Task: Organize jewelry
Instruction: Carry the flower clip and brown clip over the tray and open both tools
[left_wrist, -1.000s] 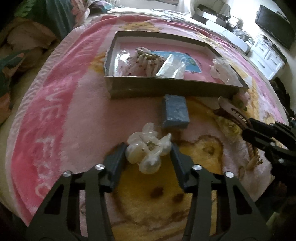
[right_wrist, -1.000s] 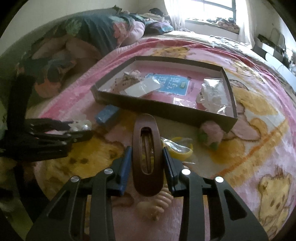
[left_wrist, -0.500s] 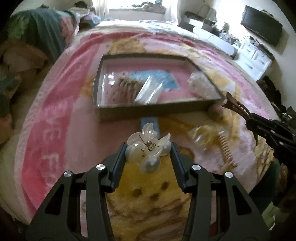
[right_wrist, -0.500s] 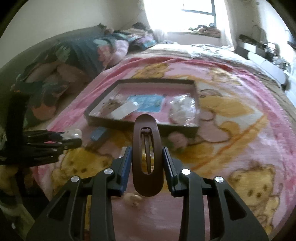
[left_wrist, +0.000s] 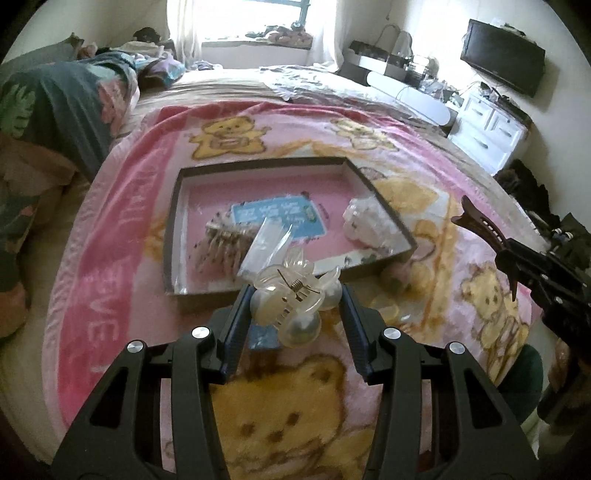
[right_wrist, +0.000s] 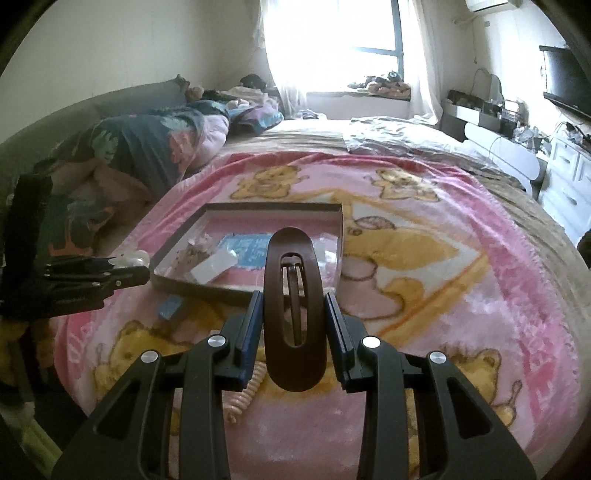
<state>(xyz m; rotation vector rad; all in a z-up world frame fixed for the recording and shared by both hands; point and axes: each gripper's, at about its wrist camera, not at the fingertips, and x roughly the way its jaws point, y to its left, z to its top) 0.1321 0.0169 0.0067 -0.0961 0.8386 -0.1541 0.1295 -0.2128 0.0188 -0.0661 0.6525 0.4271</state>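
Above a bed spread with a pink teddy-bear blanket (left_wrist: 122, 258), two hand-held grippers each carry a hair clip. The left gripper (left_wrist: 293, 295) is clamped on a translucent white claw clip (left_wrist: 291, 295), held between its blue-padded fingers clear of the blanket, with the clip's metal spring facing the camera. The right gripper (right_wrist: 293, 306) is closed on a long brown oval hair clip (right_wrist: 293, 310), which stands upright between its fingers, also off the bed.

Beyond both grippers, a shallow dark-rimmed box (left_wrist: 171, 229) rests on the blanket. Inside it lie a pale comb-like clip (left_wrist: 221, 247), a clear plastic packet (left_wrist: 267, 240), a blue printed card (left_wrist: 280, 216) and a crumpled clear wrapper (left_wrist: 364, 221).

On the blanket just in front of the box sits a small blue box (right_wrist: 170, 306). A coiled peach hair tie (right_wrist: 247, 391) lies beneath the right gripper. A window (right_wrist: 369, 22), a wall-mounted television (left_wrist: 502, 57) and white drawers (left_wrist: 487, 129) fill the far side of the room.
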